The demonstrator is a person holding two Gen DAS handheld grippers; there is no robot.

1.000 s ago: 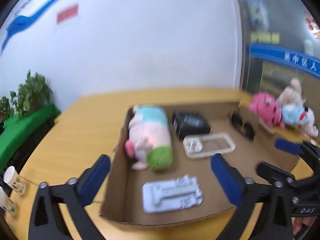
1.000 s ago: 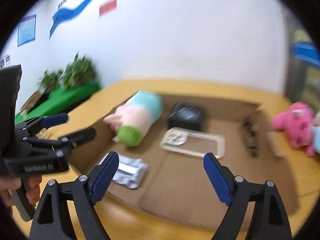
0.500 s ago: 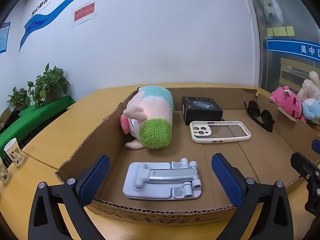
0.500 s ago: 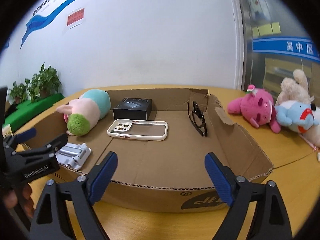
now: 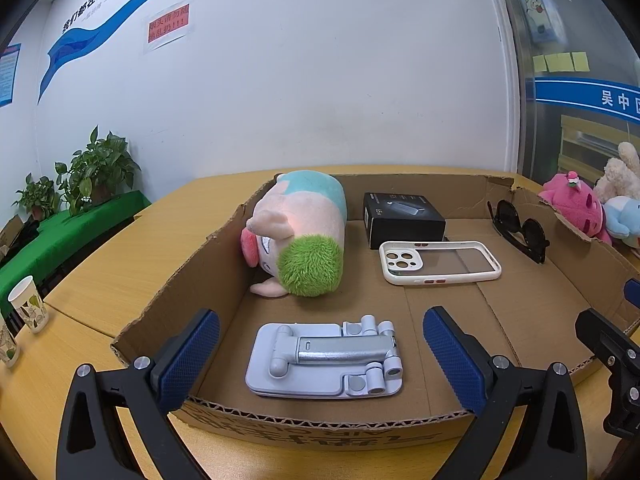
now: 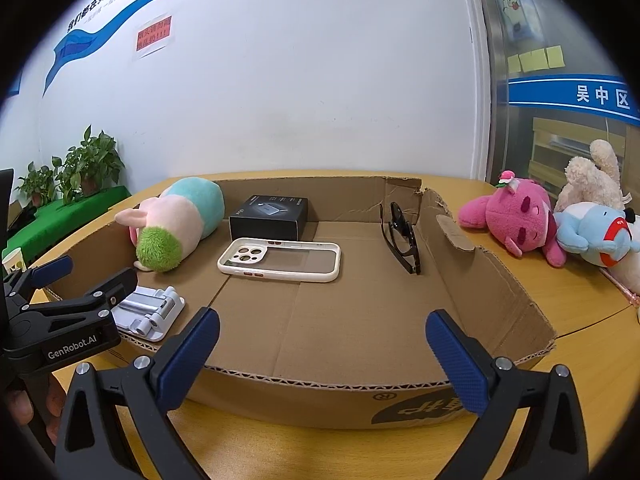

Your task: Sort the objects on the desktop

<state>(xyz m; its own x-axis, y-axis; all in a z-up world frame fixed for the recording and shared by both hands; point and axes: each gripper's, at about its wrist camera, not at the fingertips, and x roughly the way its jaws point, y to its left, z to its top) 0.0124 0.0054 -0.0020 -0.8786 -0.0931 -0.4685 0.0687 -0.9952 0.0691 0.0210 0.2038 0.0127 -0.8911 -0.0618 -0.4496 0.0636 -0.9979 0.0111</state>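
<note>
Box: a shallow cardboard box [image 5: 208, 264] sat on a yellow wooden table [image 5: 132, 248], open at the top, its right wall torn.
Contents, left: a pastel plush toy [image 5: 304, 232] with a green tuft lay on its side against the left wall.
Contents, front: a grey folded phone stand [image 5: 324, 360] lay flat near the front wall.
Contents, middle: a white phone case [image 5: 440, 262] lay flat, just in front of a black box [image 5: 402, 216].
Contents, right: black sunglasses [image 6: 402, 236] leaned at the right wall.
Left gripper [image 5: 320, 360]: jaws spread wide before the front wall, nothing between the pads.
Right gripper [image 6: 322, 360]: jaws opening, wide apart, gripping nothing, level with the box's front edge.
Outside the box: a pink plush [image 6: 516, 220], a blue plush [image 6: 592, 236] and a cream plush [image 6: 596, 176] lay together on the table to the right; a paper cup [image 5: 28, 308] stood well to the left.
</note>
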